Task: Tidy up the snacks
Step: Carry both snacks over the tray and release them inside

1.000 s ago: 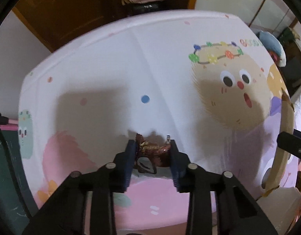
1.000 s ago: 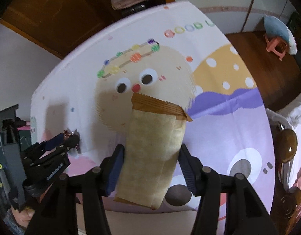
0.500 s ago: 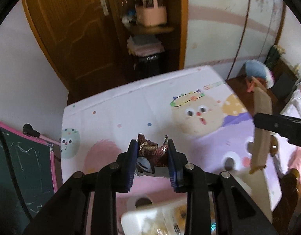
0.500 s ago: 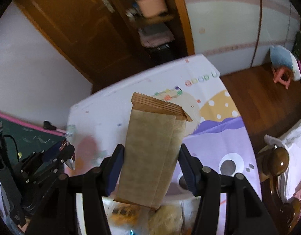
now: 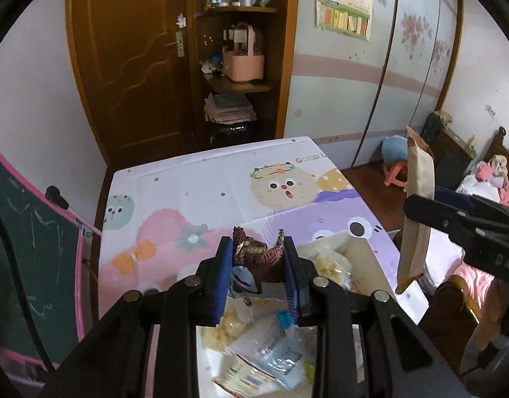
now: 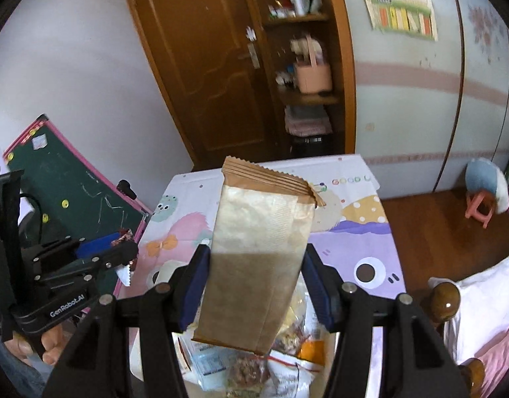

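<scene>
Claw pads of my left claw (image 5: 258, 267) are pressed tight on a small dark red candy wrapper (image 5: 259, 258), held in the air. My right claw (image 6: 254, 285) stands wider and grips a tall brown paper packet (image 6: 254, 258) by its two sides, upright. Under both claws I see a white box (image 5: 357, 248) full of mixed snack bags (image 5: 271, 341). It sits on the table, which has a cartoon cloth (image 5: 194, 199). Behind the table is a wooden door (image 5: 131, 66).
</scene>
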A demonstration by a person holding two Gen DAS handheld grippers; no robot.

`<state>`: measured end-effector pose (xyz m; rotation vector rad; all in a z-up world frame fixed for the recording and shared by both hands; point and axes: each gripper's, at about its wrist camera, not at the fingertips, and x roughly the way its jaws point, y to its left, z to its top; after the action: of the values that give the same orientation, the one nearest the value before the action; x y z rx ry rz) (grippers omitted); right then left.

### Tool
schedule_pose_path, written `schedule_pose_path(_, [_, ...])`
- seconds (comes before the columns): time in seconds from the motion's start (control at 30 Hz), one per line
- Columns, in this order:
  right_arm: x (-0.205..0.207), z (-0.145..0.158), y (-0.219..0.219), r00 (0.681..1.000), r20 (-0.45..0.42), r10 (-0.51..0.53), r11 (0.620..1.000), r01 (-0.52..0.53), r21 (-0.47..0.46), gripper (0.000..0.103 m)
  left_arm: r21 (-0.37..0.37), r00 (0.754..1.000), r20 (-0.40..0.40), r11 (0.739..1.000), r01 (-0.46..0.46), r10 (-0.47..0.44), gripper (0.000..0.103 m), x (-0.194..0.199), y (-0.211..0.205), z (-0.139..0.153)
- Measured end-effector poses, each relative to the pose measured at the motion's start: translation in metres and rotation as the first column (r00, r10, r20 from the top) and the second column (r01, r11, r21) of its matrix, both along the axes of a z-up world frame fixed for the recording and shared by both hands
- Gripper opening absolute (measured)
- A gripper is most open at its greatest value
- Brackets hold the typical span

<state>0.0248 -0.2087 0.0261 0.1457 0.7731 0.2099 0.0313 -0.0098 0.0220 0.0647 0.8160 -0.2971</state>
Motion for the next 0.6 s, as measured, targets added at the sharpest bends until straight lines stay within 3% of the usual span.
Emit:
schedule_pose_path(0.13, [-0.029, -0.008, 0.005, 1.000, 0.029, 0.003, 1.000, -0.003, -0.012, 0.056, -0.052, 0.999, 0.003, 0.997, -0.051, 0.052, 0.027, -0.027, 0.002, -0.013])
schedule_pose_path(0.27, [-0.041, -0.020, 0.007, 1.000, 0.008, 0.006, 1.000, -0.006, 0.012, 0.056, 0.018, 0.990, 0.041, 0.991, -0.133, 0.132, 0.027, -0.040, 0.003, -0.032])
schedule_pose_path(0.43, [-0.049, -0.040, 0.015, 0.999, -0.029, 0.017, 1.000, -0.017, 0.000, 0.056, 0.031, 0.986, -0.031, 0.986, -0.163, 0.164, 0.027, -0.040, 0.008, -0.061])
schedule_pose_path(0.6, [-0.054, -0.059, 0.029, 0.998, -0.054, 0.035, 0.997, -0.039, -0.062, 0.056, 0.048, 0.982, -0.056, 0.983, -0.179, 0.181, 0.027, -0.040, 0.010, -0.078])
